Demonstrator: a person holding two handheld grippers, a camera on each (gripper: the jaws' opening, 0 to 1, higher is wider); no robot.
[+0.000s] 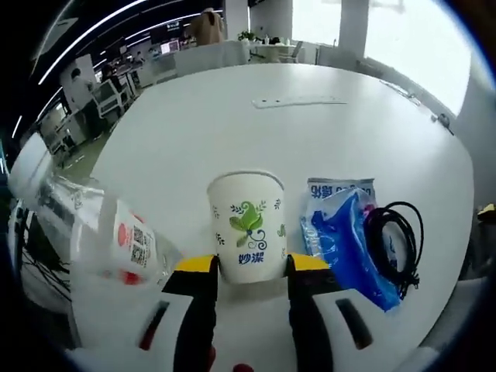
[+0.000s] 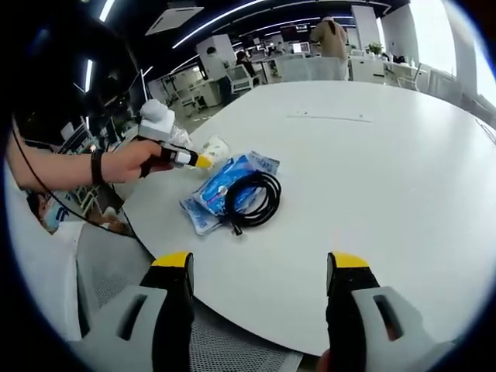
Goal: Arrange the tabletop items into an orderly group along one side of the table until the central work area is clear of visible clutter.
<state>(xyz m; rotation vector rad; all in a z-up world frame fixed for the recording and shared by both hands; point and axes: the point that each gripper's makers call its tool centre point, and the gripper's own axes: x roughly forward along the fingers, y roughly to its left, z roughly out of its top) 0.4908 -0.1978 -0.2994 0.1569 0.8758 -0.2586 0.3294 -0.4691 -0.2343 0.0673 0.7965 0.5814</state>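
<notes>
In the left gripper view the left gripper (image 1: 249,267) sits at 6 o'clock with its yellow-tipped jaws spread on either side of the base of a white paper cup (image 1: 246,225), which stands upright on the desk (image 1: 310,147). The jaws flank the cup closely, but whether they press on it cannot be told; they look spread rather than clenched. At 8 o'clock from the cup a clear plastic bottle (image 1: 116,240) with a red-and-white label lies tilted on its side near the desk edge. At 3 o'clock, just beside the cup, lies a blue plastic packet (image 1: 341,232), and a coiled black cable (image 1: 395,240) rests on its right part. A flat pale strip (image 1: 298,101) lies well apart at 12 o'clock.

In the right gripper view the right gripper (image 2: 262,267) hovers at 6 o'clock over the near desk edge, jaws wide apart and holding nothing. The packet and cable sit at 11 o'clock, and a person's hand (image 2: 128,163) holds the left gripper by the cup at 10 o'clock.

The step in hand appears to be placing or adjusting the cup within the group at the desk's edge; cup, packet and cable are already close together, and the centre is mostly bare. The next move probably calls for freeing the cup without tipping it, then standing the bottle upright beside it.
</notes>
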